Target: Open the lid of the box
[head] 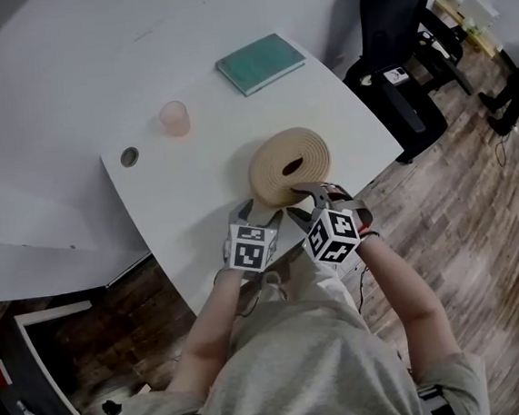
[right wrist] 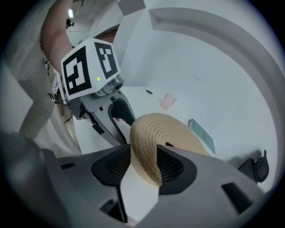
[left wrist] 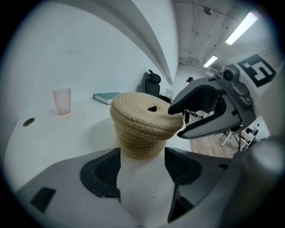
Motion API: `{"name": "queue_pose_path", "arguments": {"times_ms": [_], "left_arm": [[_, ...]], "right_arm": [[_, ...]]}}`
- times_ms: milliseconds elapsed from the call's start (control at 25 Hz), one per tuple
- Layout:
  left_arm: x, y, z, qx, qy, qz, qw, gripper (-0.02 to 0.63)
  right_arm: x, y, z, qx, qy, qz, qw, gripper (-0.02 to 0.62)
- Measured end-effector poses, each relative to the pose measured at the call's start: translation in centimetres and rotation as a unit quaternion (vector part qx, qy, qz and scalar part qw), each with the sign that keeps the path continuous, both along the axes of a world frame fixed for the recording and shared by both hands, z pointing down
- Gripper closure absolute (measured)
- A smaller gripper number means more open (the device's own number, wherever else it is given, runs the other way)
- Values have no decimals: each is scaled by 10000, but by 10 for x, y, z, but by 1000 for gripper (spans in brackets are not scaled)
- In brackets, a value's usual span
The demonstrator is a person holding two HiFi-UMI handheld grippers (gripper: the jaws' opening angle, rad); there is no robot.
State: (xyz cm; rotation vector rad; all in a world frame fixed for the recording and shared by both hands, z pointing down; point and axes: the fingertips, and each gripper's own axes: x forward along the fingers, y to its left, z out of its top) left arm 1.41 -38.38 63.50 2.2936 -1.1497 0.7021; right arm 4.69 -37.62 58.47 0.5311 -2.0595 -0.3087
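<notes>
A round woven box [left wrist: 141, 142] stands on the white table [head: 194, 190] near its front edge, with its woven lid [head: 289, 163] resting on top. My right gripper [head: 317, 192] is shut on the lid's near rim [right wrist: 144, 164]; the rim is pinched between both pads. In the left gripper view, one right jaw lies on top of the lid and the other under its edge. My left gripper [left wrist: 142, 167] stands open just in front of the box's base, pads apart from it on either side. In the head view the left gripper [head: 259, 218] sits left of the right one.
A pink cup [head: 175, 118] and a green book [head: 260, 62] lie farther back on the table, and a round cable hole [head: 129, 156] is at the left. A black office chair [head: 398, 34] stands off the table's right side on the wooden floor.
</notes>
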Motion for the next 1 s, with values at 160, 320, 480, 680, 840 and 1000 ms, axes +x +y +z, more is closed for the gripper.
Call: {"name": "queue_pose_path", "arguments": {"times_ms": [160,320,480,680,840,1000], "left_arm": [[2,-10,8,41,-157,-57,9999,322],[5,-19,15,66,-209,-82,9997,322],[6,-20,14,28,-203,-104,9997,321],[6,-20,13,25,-211,-109,9997,321],[5,-20,13,38,-254,-123,9996,321],[7,-23,15,147,-235,-103,9996,321]], "right_arm": [[-1,-3,5,49,280,-376,9989,414],[-3,-5,8,139,470,-690,9964,416],[-2,-5,9,180,551,-832,9948,422],[-2,-5,9,202,548,-826,9949,426],[-1,-5,9,169,598,-829,9946,431],[0,-3,7,79,632,-843,9944,442]]}}
